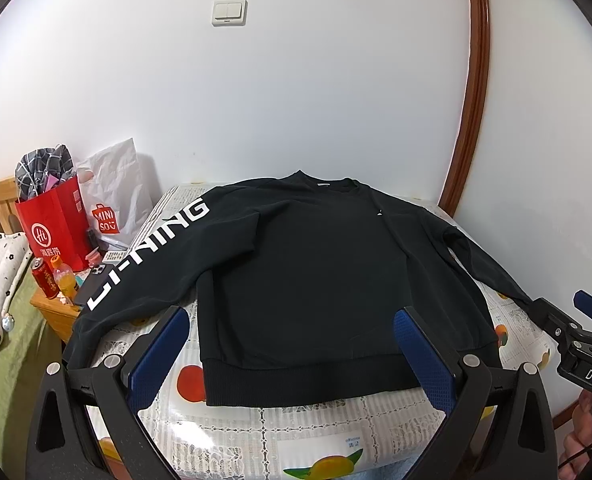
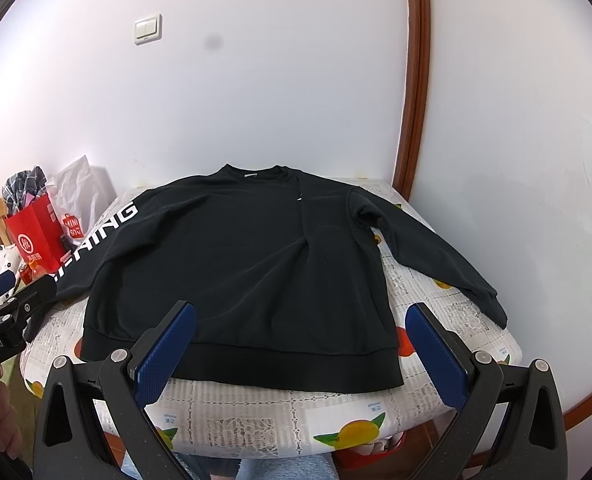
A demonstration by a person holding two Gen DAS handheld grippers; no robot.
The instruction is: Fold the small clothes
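Note:
A black sweatshirt (image 1: 307,272) lies flat, front up, on a small table with a fruit-print cloth (image 1: 319,432), its hem toward me. The sleeve printed LI-NING (image 1: 148,252) drapes off the table's left edge. The plain sleeve (image 2: 427,256) runs to the right front corner. My left gripper (image 1: 292,314) is open above the hem, one blue pad on each side of the body's left half, with nothing held. My right gripper (image 2: 300,307) is open too, over the hem's right half. It also shows at the cuff of the plain sleeve (image 1: 567,306).
Left of the table, a wooden nightstand (image 1: 52,312) holds a red paper bag (image 1: 52,228), a white Miniso bag (image 1: 112,200), a can, an orange bottle and a phone. A bed with a green sheet (image 1: 4,392) lies further left. A white wall and wooden door frame (image 1: 467,120) stand behind.

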